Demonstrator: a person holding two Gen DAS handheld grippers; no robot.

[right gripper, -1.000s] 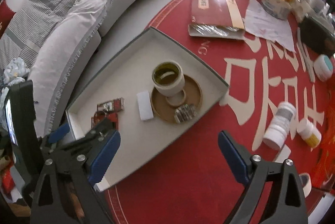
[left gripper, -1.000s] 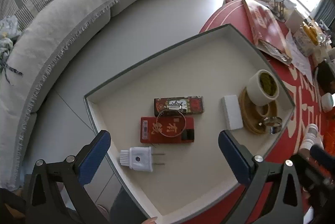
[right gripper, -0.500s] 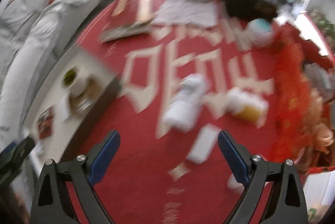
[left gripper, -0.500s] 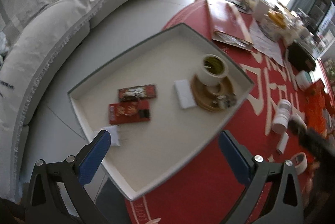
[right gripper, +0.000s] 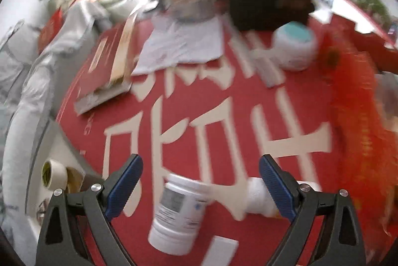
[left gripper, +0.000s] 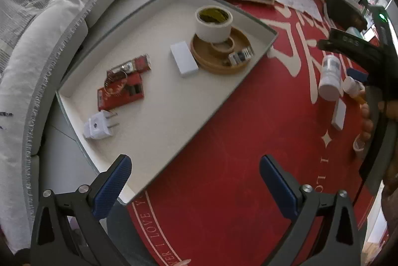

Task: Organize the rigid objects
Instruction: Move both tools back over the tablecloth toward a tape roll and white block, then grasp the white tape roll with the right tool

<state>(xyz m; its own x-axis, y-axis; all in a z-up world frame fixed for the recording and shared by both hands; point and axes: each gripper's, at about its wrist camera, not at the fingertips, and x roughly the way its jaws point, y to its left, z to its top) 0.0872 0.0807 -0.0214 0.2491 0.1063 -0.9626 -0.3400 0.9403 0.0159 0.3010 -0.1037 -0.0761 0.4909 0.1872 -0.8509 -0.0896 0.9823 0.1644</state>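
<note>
While both claws gape empty, right claw (right gripper: 200, 185) frames white bottle (right gripper: 179, 213).

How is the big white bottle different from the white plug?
The white bottle lies on the red tablecloth, outside the tray; the white plug lies inside the tray, near one corner. The bottle is round with a printed label; the plug is blocky with two metal pins. The bottle looks bigger than the plug. Both are white, and neither is held.
</note>
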